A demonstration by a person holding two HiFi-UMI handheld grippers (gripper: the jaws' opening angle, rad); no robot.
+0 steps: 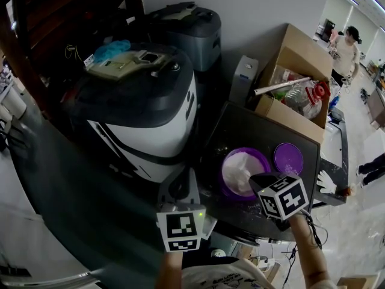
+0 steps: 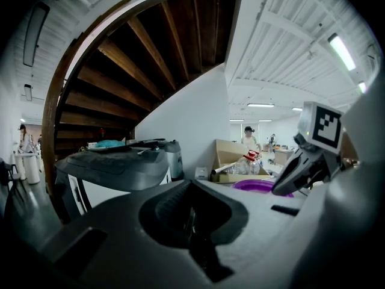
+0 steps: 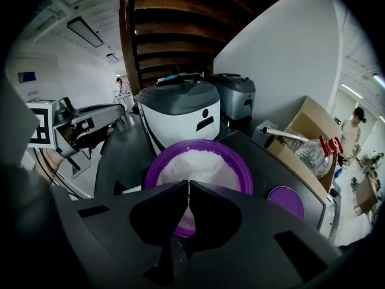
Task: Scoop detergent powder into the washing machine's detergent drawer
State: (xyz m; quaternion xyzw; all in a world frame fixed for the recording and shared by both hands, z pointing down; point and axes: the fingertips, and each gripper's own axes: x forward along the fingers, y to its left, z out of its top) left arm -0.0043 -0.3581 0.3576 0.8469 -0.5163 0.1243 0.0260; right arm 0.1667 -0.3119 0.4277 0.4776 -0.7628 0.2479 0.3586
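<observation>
A purple tub (image 1: pixel 231 161) full of white detergent powder (image 3: pixel 201 164) stands on a black table (image 1: pixel 258 128); its purple lid (image 1: pixel 289 158) lies to its right. My right gripper (image 1: pixel 257 180) hangs over the tub's near edge. Its jaws (image 3: pixel 188 188) are shut, with only a thin pale sliver between the tips that I cannot identify. My left gripper (image 1: pixel 178 192) is held low, left of the table, jaws (image 2: pixel 191 218) shut on nothing. The white and dark washing machine (image 1: pixel 141 110) stands further left, a beige panel (image 1: pixel 123 64) on top. No drawer shows clearly.
A second grey appliance (image 1: pixel 187 29) stands behind the washer. An open cardboard box (image 1: pixel 298 74) with bottles sits at the table's far right. A wooden stair (image 2: pixel 138 59) rises at left. A person (image 1: pixel 346 48) stands far off at right.
</observation>
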